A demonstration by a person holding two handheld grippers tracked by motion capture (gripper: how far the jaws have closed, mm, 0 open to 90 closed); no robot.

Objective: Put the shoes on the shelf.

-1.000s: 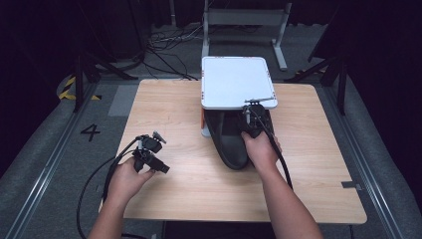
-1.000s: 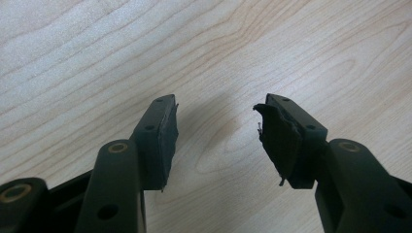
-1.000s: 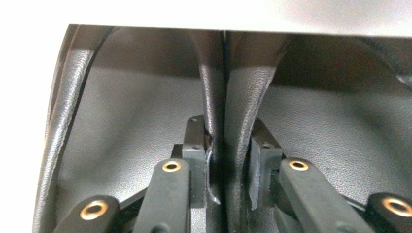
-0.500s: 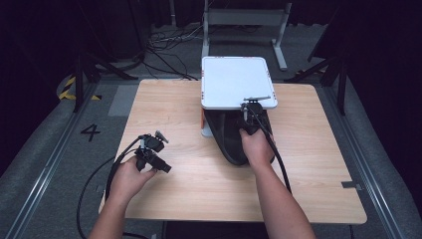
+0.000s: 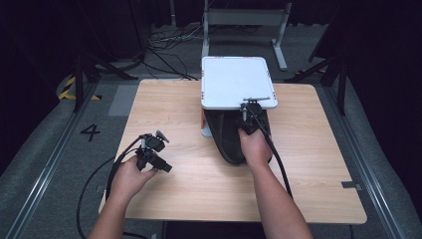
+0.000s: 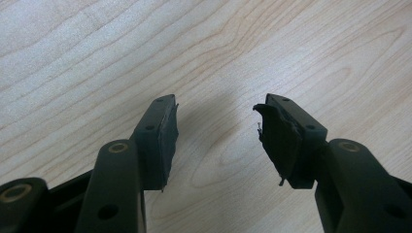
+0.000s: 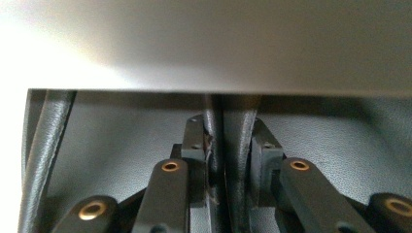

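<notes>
A black leather bag lies at the table's middle, against a white-lidded box at the far edge. My right gripper reaches in under the lid's near rim. In the right gripper view it is shut on the bag's two upright straps, pinched between the pads, with the lid's underside above. My left gripper hovers low over the table's left part, away from the bag. Its jaws stand open with only bare wood beneath.
The box has orange corners and overhangs the bag's far end. Another leather strap runs up the left of the right gripper view. Cables trail from both grippers off the near edge. Dark floor and stands surround the table.
The right hand has edged slightly left and toward the box with the straps in its grip. The left hand and its gripper have kept still.
</notes>
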